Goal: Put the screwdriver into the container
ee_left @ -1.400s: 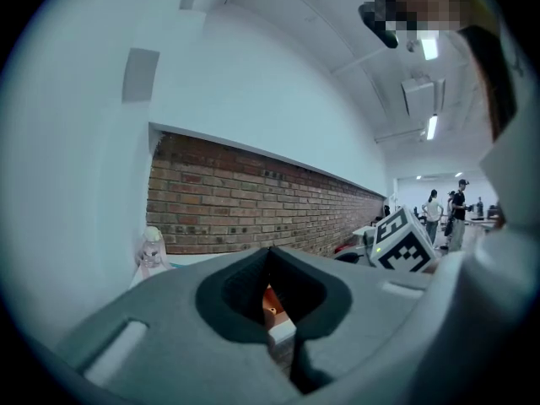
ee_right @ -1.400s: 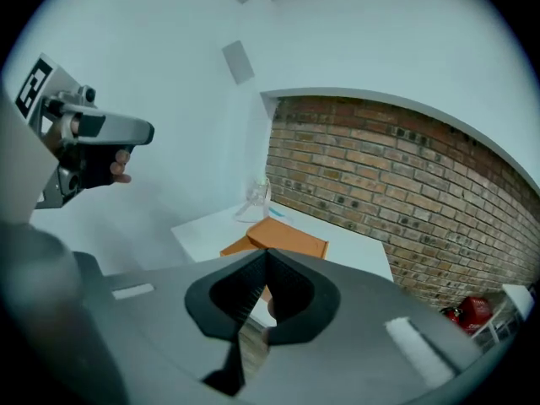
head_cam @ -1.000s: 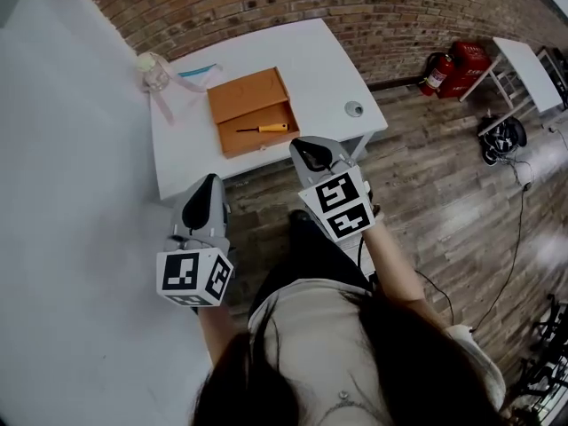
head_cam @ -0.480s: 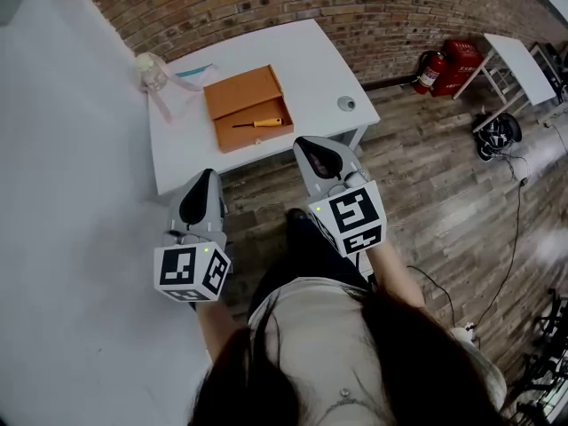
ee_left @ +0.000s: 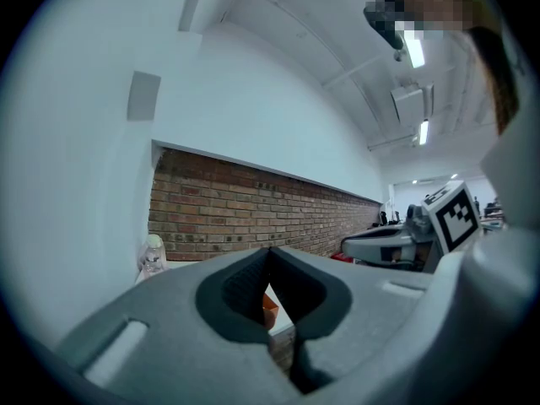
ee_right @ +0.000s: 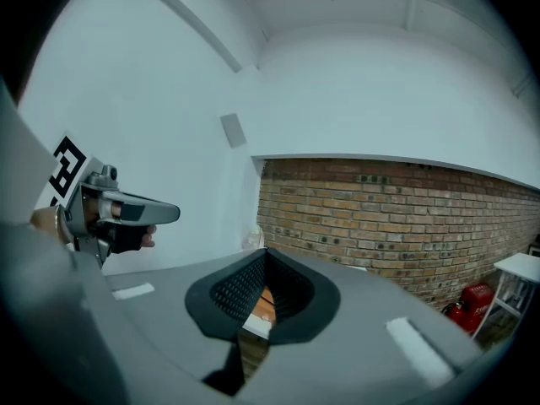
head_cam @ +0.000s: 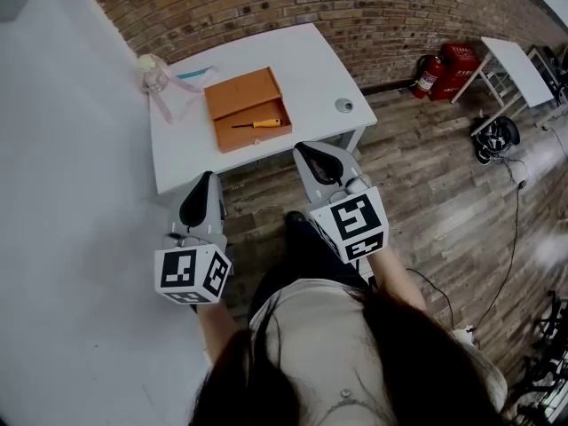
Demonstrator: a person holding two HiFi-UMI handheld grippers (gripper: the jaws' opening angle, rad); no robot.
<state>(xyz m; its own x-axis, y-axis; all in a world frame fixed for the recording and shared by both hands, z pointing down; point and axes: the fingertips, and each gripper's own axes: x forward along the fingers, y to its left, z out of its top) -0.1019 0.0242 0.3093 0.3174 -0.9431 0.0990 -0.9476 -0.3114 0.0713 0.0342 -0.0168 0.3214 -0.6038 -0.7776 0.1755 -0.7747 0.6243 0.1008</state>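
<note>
While left gripper (head_cam: 206, 181) and right gripper (head_cam: 303, 148) hang empty, jaws together, below the counter (head_cam: 306, 65), screwdriver (head_cam: 256, 123) lies crosswise in container (head_cam: 253, 139), upper centre; right gripper nearer.

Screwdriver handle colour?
Yellow-orange; the screwdriver shows best in the head view.

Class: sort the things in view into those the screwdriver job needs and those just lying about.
Belong to the job: screwdriver; orange box; left tongs; right tongs.
Lying about: clear bottle; small grey disc; fire extinguisher.
</note>
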